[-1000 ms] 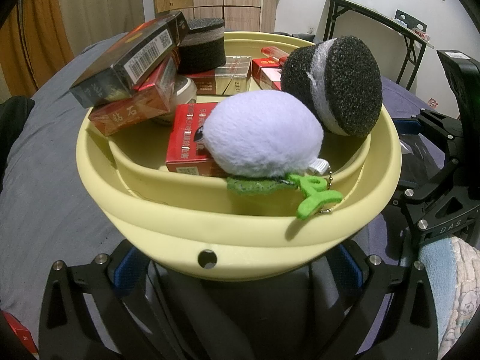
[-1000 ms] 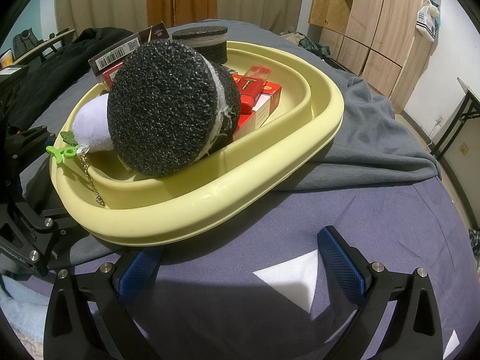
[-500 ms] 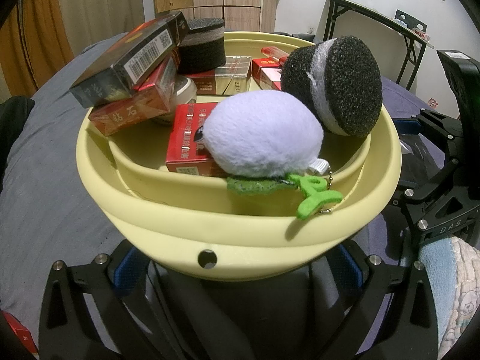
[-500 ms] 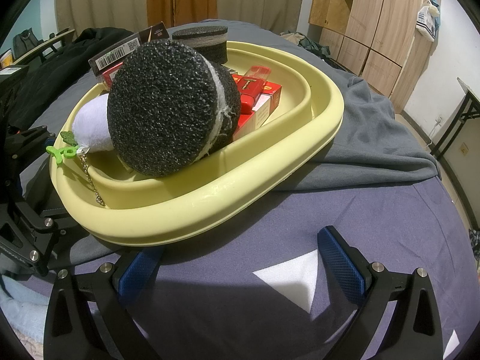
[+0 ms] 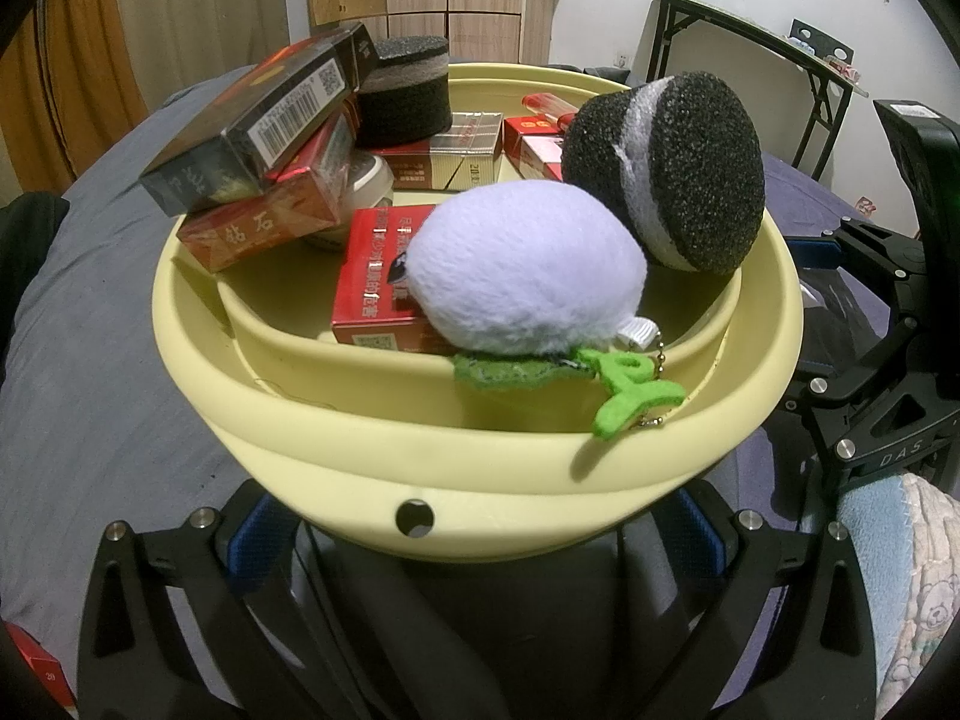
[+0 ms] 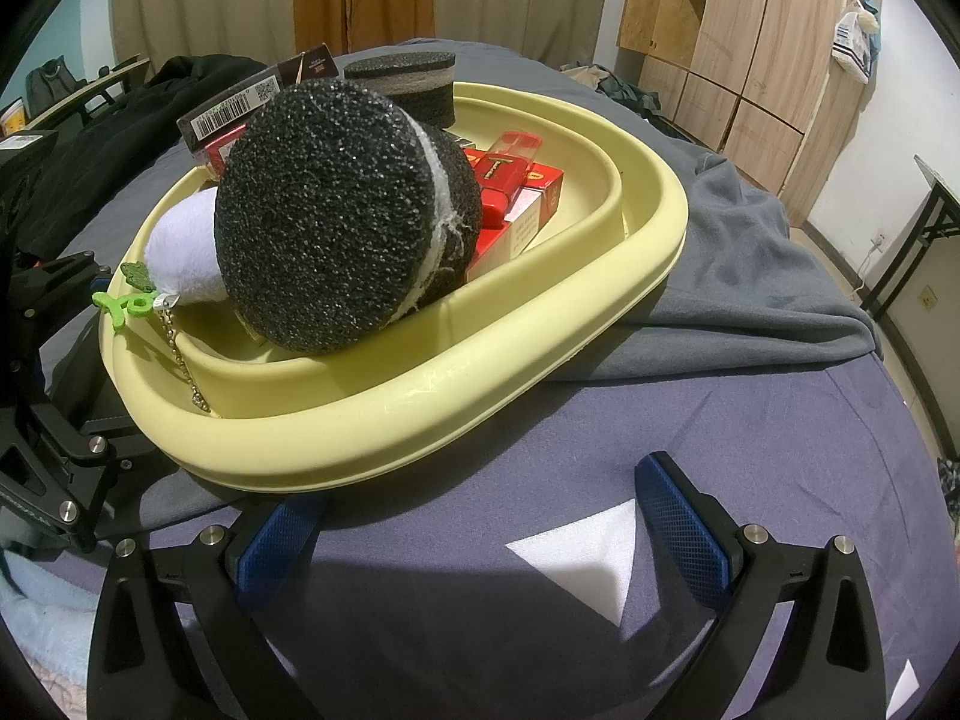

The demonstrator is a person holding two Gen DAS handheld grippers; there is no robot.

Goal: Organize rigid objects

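- Yellow plastic basin (image 5: pixel 480 468) sits on a bed (image 6: pixel 690 396) covered with grey and purple cloth, filled with a pile of things.
- At its left, a black box (image 5: pixel 264 120) with a barcode lies on a red box (image 5: pixel 264 222); a dark foam disc (image 5: pixel 405 99) stands behind them.
- In the middle, a white plush keychain (image 5: pixel 522 270) rests on another red box (image 5: pixel 372 282), its green tag over the inner rim.
- At the right, a round black sponge (image 5: pixel 678 162) leans tilted on the rim.
- The left gripper (image 5: pixel 474 534) has its jaws apart, either side of the basin's near wall; I cannot tell whether they touch it.
- The right gripper (image 6: pixel 480 522) is spread wide over bare cloth, just beside the basin.
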